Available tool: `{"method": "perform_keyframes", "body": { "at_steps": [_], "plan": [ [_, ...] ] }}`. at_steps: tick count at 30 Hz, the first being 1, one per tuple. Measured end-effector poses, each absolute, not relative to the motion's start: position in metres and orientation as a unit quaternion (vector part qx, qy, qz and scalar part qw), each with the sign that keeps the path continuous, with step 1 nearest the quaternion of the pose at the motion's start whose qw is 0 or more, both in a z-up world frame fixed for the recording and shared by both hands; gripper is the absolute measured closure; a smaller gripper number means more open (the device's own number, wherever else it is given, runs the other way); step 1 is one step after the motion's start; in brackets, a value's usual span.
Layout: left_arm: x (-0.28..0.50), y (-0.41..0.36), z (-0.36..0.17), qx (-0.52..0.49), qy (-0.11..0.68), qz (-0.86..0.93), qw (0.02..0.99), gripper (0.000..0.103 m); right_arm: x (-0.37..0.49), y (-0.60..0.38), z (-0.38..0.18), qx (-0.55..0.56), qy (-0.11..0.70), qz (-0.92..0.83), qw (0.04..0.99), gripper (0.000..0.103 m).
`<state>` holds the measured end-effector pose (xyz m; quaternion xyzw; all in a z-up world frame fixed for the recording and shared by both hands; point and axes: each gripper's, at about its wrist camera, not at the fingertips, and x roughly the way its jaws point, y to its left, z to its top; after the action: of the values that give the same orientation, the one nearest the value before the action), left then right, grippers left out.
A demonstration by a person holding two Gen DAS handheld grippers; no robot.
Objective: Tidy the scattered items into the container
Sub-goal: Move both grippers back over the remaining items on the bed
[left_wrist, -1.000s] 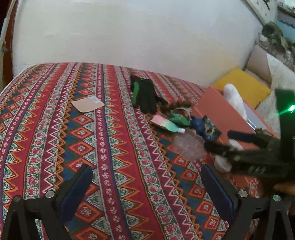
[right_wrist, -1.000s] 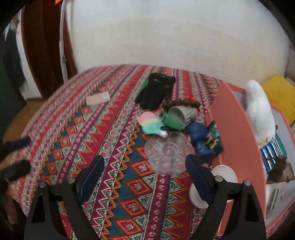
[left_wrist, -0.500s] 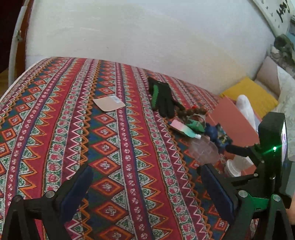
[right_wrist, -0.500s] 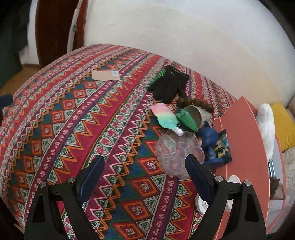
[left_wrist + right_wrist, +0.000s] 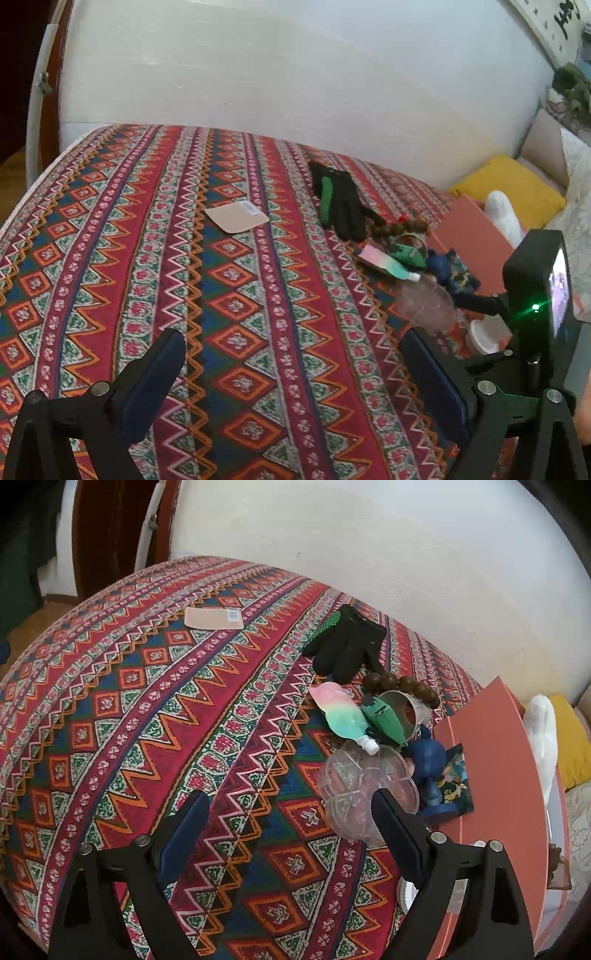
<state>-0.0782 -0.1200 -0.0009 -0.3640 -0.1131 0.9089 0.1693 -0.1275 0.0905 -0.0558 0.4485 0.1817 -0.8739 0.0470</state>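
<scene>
Scattered items lie in a cluster on the patterned cloth: a black glove [image 5: 347, 646] [image 5: 340, 199], a pink-green pouch [image 5: 340, 712], brown beads [image 5: 402, 685], a tin cup [image 5: 413, 709], a blue figurine [image 5: 428, 764] and a clear flower-shaped tray [image 5: 362, 779] [image 5: 428, 304]. A tan card [image 5: 236, 218] [image 5: 214, 618] lies apart to the left. The salmon container [image 5: 495, 760] [image 5: 469, 236] stands to the right with a white plush [image 5: 541, 738] inside. My right gripper [image 5: 291, 823] is open, its right finger at the tray's near edge. My left gripper [image 5: 291, 354] hangs open over bare cloth.
A white lid [image 5: 484, 332] lies by the container's near corner. A yellow cushion [image 5: 513, 184] and a white wall sit behind. The right gripper's camera housing [image 5: 535, 295] is close on the right in the left wrist view. The cloth's left edge drops to a wooden floor [image 5: 29, 624].
Both views have swung left and pulled back. The right gripper now sits closer beside the left one, with its right finger reaching the clear tray. Both grippers stay open.
</scene>
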Motion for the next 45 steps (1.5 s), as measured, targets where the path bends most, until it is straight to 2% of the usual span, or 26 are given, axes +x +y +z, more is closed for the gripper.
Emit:
{"method": "perform_keyframes", "body": {
  "at_steps": [6, 22, 30, 34, 39, 45],
  "plan": [
    [-0.076, -0.125, -0.002, -0.371, -0.139, 0.903, 0.165, 0.005, -0.119, 0.092, -0.047, 0.435, 0.181, -0.881, 0.049, 0.011],
    [-0.084, -0.110, -0.009, -0.381, -0.119, 0.900, 0.173, 0.005, -0.121, 0.126, -0.028, 0.422, 0.105, -0.899, 0.047, 0.011],
    [-0.091, -0.053, -0.022, -0.382, -0.048, 0.903, 0.190, 0.005, -0.116, 0.192, 0.004, 0.383, 0.006, -0.924, 0.018, 0.011],
    [-0.106, -0.011, -0.024, -0.369, -0.012, 0.901, 0.226, 0.005, -0.120, 0.223, 0.008, 0.377, -0.055, -0.924, 0.034, 0.011],
    [-0.142, 0.042, -0.036, -0.370, 0.042, 0.892, 0.258, 0.005, -0.133, 0.243, 0.005, 0.375, -0.092, -0.921, 0.053, 0.012],
    [-0.194, 0.077, -0.058, -0.395, 0.034, 0.871, 0.288, 0.005, -0.150, 0.262, 0.003, 0.367, -0.185, -0.905, 0.106, 0.012]
  ]
}}
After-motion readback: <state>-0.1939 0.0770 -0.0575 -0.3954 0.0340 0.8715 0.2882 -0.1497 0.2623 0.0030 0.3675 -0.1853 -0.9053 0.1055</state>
